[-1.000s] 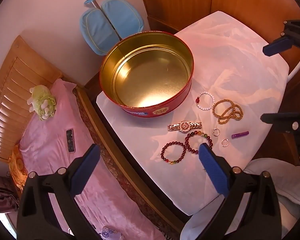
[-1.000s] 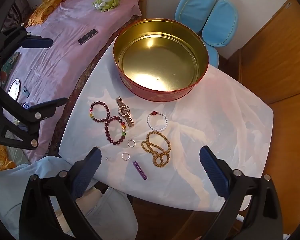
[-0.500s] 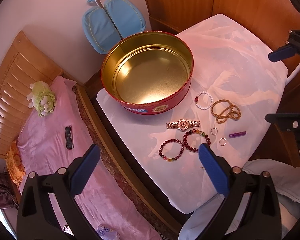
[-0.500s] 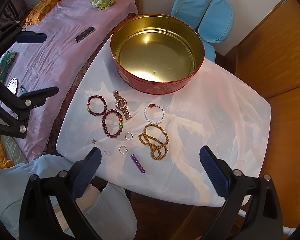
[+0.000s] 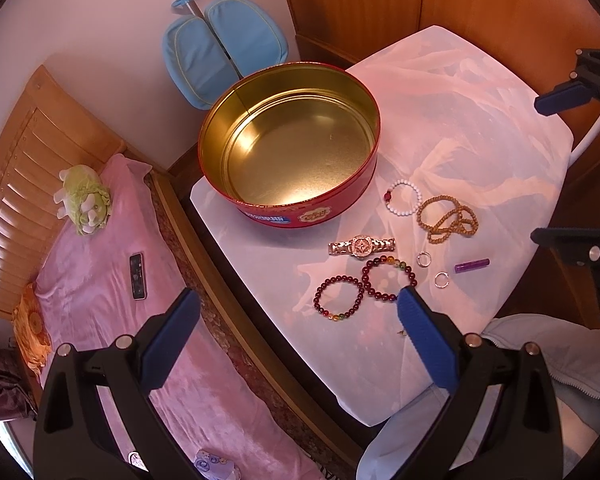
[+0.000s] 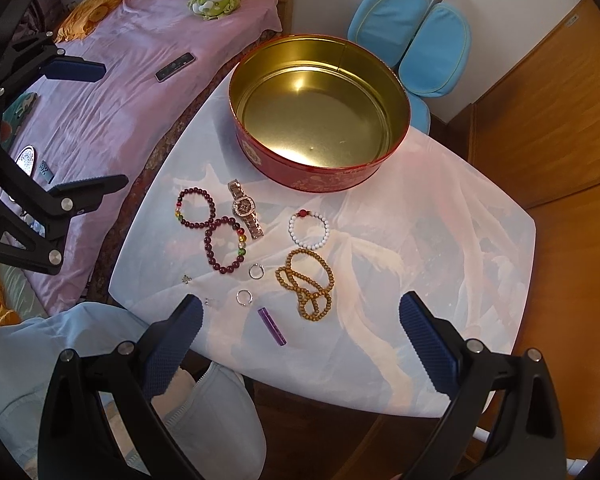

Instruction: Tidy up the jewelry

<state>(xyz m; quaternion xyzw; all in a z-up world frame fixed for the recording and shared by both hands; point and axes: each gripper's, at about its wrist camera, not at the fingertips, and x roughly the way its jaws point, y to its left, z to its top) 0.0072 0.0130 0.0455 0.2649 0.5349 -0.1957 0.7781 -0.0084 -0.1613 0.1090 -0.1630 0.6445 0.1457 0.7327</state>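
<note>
An empty round red tin with a gold inside [image 5: 290, 140] [image 6: 320, 104] stands on a white table [image 5: 480, 128] [image 6: 440, 240]. In front of it lie a watch [image 5: 362, 245] [image 6: 246, 208], two dark red bead bracelets [image 5: 339, 297] [image 6: 224, 248], a white bead bracelet [image 5: 403, 198] [image 6: 309, 229], a wooden bead string [image 5: 446, 218] [image 6: 306, 284], two rings [image 5: 423, 259] [image 6: 244, 297] and a purple tube [image 5: 471, 266] [image 6: 272, 326]. My left gripper [image 5: 298, 340] is open, high above the table's near-left edge. My right gripper [image 6: 300, 340] is open above the near edge.
A bed with a pink sheet [image 5: 100, 280], a phone [image 5: 138, 276] and a green plush toy [image 5: 85, 200] lies left of the table. A blue chair [image 5: 224, 48] stands behind the tin. Wooden panels [image 5: 460, 0] are at the back right. Small earrings [image 6: 186, 279] lie near the table's edge.
Both grippers have drifted a little back and up from the table, so the tin and jewelry look slightly smaller. Nothing on the table has moved.
</note>
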